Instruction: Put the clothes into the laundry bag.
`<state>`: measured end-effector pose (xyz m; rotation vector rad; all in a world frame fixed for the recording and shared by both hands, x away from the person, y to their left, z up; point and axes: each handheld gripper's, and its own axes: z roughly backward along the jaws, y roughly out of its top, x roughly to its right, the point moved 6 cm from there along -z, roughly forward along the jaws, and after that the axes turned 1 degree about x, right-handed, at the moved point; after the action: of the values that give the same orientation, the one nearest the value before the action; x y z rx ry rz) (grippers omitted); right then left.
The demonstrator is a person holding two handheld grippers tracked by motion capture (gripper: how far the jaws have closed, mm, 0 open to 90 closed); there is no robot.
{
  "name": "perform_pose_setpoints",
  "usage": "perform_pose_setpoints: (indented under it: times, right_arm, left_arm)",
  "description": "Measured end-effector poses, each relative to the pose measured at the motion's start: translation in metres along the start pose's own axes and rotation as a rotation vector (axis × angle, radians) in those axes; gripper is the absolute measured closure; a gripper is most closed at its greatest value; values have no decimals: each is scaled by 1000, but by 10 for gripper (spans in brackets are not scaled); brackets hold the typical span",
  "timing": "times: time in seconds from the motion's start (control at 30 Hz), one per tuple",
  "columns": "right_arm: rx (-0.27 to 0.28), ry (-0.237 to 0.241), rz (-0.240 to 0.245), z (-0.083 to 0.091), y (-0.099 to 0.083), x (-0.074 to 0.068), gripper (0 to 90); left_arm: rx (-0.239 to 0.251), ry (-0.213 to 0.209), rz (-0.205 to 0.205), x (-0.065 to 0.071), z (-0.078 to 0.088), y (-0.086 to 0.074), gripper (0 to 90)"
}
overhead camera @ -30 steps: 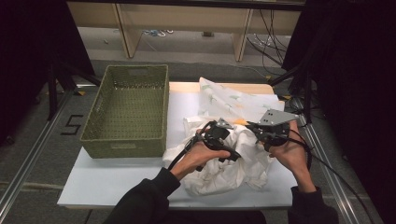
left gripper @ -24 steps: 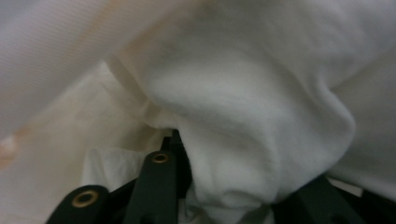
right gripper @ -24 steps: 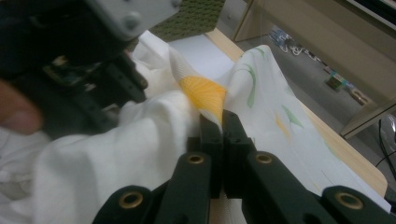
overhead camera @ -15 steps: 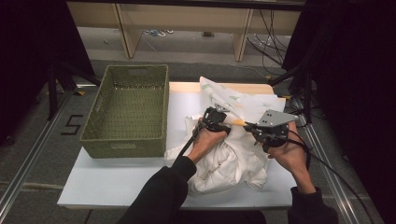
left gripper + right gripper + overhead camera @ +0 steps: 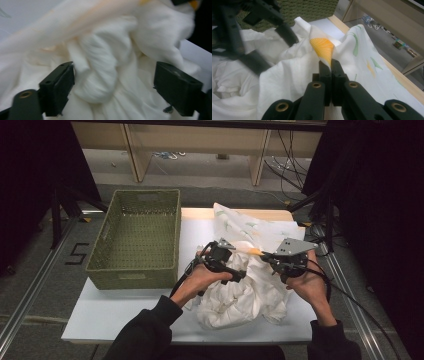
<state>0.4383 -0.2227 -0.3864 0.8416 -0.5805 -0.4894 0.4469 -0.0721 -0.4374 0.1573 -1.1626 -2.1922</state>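
While one white cloth [image 5: 245, 290] lies crumpled | right gripper [image 5: 331, 62] pinches it | left gripper [image 5: 113, 82] just opened, jaws empty | one basket [image 5: 135, 240]

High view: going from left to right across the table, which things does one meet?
Green woven basket → left gripper over the white cloth → right gripper, pinching an orange-marked fold of that cloth.

White table [image 5: 125, 320] with green woven basket [image 5: 137, 240] and crumpled white cloth [image 5: 240, 295] beside it.
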Motion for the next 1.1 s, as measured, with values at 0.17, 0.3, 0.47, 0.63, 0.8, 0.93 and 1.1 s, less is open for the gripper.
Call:
perform_pose_setpoints:
  times: [0.17, 0.3, 0.47, 0.63, 0.8, 0.93, 1.1]
  right_arm:
    - [-1, 17, -1, -2, 0, -2, 900]
    - [0, 18, 3, -1, -1, -2, 900]
    - [7, 27, -7, 2, 0, -3, 900]
    - [8, 22, 9, 6, 3, -5, 900]
    - [-25, 30, 6, -1, -8, -5, 900]
    - [-29, 32, -3, -2, -11, -3, 900]
    - [-20, 19, -11, 2, -10, 0, 900]
  left_arm:
    - [-8, 34, -44, 5, -23, 4, 110]
    - [19, 125, -70, -10, -41, 11, 521]
    - [95, 139, 16, -18, -50, 26, 775]
    - [155, 176, 53, -25, -58, 38, 779]
    - [95, 156, 145, -48, -75, 25, 655]
    - [64, 164, 67, -41, -45, 19, 387]
    - [20, 290, -112, -37, 6, -6, 182]
